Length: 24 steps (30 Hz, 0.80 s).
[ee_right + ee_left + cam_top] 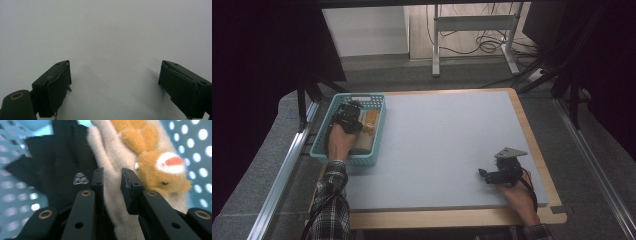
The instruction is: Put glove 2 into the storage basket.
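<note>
In the left gripper view, a cream plush mitten (107, 152) with an orange animal face (160, 170) lies in a teal perforated basket (192, 140). My left gripper (112, 181) is shut on the mitten's cream part, pads pressing on both sides. A black glove (55, 162) lies beside it. In the high view, the left gripper (348, 118) reaches down into the basket (360, 96) at the table's left, beside the orange plush (370, 121). My right gripper (484, 174) rests low over the grey mat at the front right. Its jaws (115, 85) stand wide open with nothing between them.
A grey mat (447, 135) covers a wooden table (452, 218). The basket sits at the mat's left edge. Black cloth hangs at both sides. Behind the table stand a metal frame (472, 30) and cables on the floor.
</note>
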Tool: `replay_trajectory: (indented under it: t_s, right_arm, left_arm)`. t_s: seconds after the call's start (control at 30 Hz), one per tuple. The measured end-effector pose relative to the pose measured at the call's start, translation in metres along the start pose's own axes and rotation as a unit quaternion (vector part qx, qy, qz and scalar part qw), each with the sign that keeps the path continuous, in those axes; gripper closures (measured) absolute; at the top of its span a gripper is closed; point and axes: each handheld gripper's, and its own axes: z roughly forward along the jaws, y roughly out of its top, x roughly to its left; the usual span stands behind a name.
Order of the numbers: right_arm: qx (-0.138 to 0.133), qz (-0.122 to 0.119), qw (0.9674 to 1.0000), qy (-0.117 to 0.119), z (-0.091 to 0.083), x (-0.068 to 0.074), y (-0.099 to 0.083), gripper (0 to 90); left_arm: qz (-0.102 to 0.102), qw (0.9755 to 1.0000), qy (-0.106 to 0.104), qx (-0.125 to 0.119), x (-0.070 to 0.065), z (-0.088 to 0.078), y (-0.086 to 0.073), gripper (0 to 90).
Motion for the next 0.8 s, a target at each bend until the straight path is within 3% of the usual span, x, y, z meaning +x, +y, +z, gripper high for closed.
replay_trajectory:
  t_s: [0.1, 0.2, 0.33, 0.37, 0.4, 0.5, 0.53, 0.8]
  right_arm:
    - [0.000, 0.000, 1.0000, 0.000, 0.000, 0.000, 0.000, 10.7]
    - [0.000, 0.000, 1.0000, 0.000, 0.000, 0.000, 0.000, 10.7]
    - [0.000, 0.000, 1.0000, 0.000, 0.000, 0.000, 0.000, 10.7]
    - [0.000, 0.000, 1.0000, 0.000, 0.000, 0.000, 0.000, 10.7]
    - [0.000, 0.000, 1.0000, 0.000, 0.000, 0.000, 0.000, 10.7]
    - [0.000, 0.000, 1.0000, 0.000, 0.000, 0.000, 0.000, 10.7]
    - [0.000, 0.000, 1.0000, 0.000, 0.000, 0.000, 0.000, 10.7]
    - [0.000, 0.000, 1.0000, 0.000, 0.000, 0.000, 0.000, 10.7]
  left_arm:
    - [0.002, 0.9998, -0.022, -0.003, -0.007, 0.004, 0.004, 74.2]
    - [0.010, 0.9998, -0.014, -0.005, -0.015, 0.005, 0.007, 76.1]
    - [0.004, 0.9998, -0.019, -0.010, -0.009, 0.002, 0.006, 72.8]
    - [0.002, 0.9998, -0.018, -0.012, -0.007, 0.001, 0.005, 65.6]
    - [0.000, 0.9997, -0.016, -0.016, -0.005, -0.001, 0.004, 65.6]
    - [-0.007, 0.9994, -0.013, -0.032, 0.001, -0.005, 0.001, 53.8]
    - [-0.008, 0.9992, -0.012, -0.037, 0.002, -0.006, 0.000, 44.5]
    - [-0.025, 0.9976, -0.011, -0.064, 0.015, -0.015, -0.009, 25.9]
